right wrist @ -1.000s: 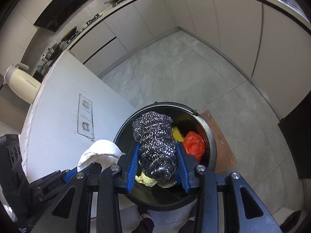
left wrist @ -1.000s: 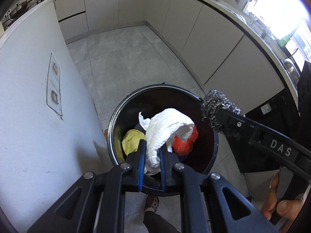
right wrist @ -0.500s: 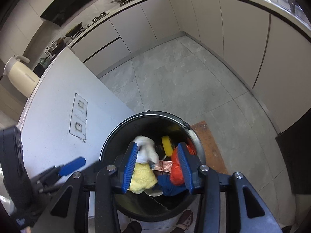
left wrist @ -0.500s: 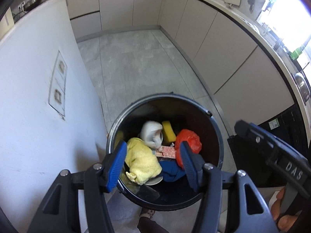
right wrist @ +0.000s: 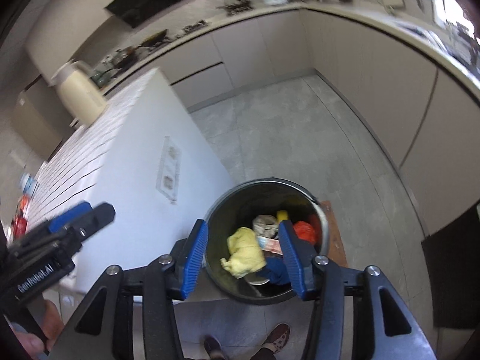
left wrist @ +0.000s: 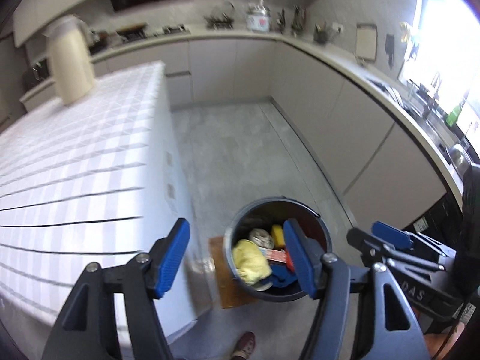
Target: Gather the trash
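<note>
A round black trash bin (left wrist: pixel 325 234) (right wrist: pixel 216 225) stands on the floor beside a white kitchen island. Inside lie a yellow cloth (left wrist: pixel 250 261) (right wrist: pixel 244 252), a white crumpled paper towel (left wrist: pixel 260 236) (right wrist: pixel 264 222), a yellow sponge (left wrist: pixel 277 232), a red bag (right wrist: pixel 304 229), a blue item (right wrist: pixel 274 270) and a small printed wrapper (left wrist: pixel 274 254). My left gripper (left wrist: pixel 237 258) is open and empty, raised well above the bin. My right gripper (right wrist: pixel 243 255) is open and empty, also above the bin. Each gripper shows at the edge of the other's view.
The white island (left wrist: pixel 75 162) with a tiled top is at the left, a cream thermos jug (left wrist: pixel 70 63) on it. Some items (right wrist: pixel 21 225) lie on its near end. Grey cabinets and a cluttered counter (left wrist: pixel 360 96) curve around the right. The person's shoes (right wrist: pixel 277 340) are below.
Both grippers opened and dropped the paper towel and the steel wool into the bin, then rose and tilted up, so the island top and counters came into view.
</note>
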The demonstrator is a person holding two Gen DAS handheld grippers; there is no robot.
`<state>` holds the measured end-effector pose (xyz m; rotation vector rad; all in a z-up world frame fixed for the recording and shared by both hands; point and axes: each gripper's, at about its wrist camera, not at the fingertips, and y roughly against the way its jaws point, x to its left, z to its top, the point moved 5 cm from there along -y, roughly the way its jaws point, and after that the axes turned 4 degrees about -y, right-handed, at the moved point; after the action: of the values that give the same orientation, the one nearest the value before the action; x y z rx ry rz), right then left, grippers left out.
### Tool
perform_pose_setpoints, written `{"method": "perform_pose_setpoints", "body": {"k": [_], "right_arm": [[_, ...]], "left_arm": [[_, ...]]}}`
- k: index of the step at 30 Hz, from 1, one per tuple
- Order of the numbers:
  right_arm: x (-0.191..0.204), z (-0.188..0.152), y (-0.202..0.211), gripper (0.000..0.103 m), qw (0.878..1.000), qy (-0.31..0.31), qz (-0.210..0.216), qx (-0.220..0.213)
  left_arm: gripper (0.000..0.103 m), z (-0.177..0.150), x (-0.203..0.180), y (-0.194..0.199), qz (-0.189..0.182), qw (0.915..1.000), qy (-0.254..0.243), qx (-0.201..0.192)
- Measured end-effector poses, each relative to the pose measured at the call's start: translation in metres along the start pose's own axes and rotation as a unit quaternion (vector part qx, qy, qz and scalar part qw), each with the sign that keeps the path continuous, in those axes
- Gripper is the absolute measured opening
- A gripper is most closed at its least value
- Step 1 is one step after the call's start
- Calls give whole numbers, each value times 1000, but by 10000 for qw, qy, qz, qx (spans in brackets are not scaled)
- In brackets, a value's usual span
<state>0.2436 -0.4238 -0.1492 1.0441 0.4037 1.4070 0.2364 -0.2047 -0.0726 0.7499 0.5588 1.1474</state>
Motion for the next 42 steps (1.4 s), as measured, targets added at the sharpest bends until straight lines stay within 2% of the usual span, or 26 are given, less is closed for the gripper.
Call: {"method": "perform_pose_setpoints", "body": {"k": [3, 8, 11, 13, 17, 21, 26, 42], "right_arm": [[35, -13, 28, 65, 9991, 369, 23, -208], [93, -52, 78, 68, 9938, 904, -103, -644], [121, -77, 109, 72, 9895, 1043, -271, -966], [140, -95, 130, 80, 9861, 1148, -349, -1153], [165, -130, 169, 83, 9800, 1167, -582, -1500], [173, -155, 193, 84, 9817, 876, -637, -1565], [175, -176, 211, 84, 9807, 880, -744, -1578], [154, -169, 216, 84, 9836, 876, -393, -1530]], "left_arm": [[71, -7, 24, 35, 154, 9995, 135, -225], [79, -38, 59, 90, 309, 9977, 282, -539], [79, -62, 73, 113, 454, 9962, 354, -657], [79, -76, 81, 128, 456, 9955, 378, -740], [83, -94, 89, 146, 464, 9950, 332, -821], [83, -109, 88, 158, 374, 9958, 279, -783], [83, -121, 89, 173, 402, 9953, 291, -827], [85, -129, 70, 174, 803, 9928, 503, -729]]}}
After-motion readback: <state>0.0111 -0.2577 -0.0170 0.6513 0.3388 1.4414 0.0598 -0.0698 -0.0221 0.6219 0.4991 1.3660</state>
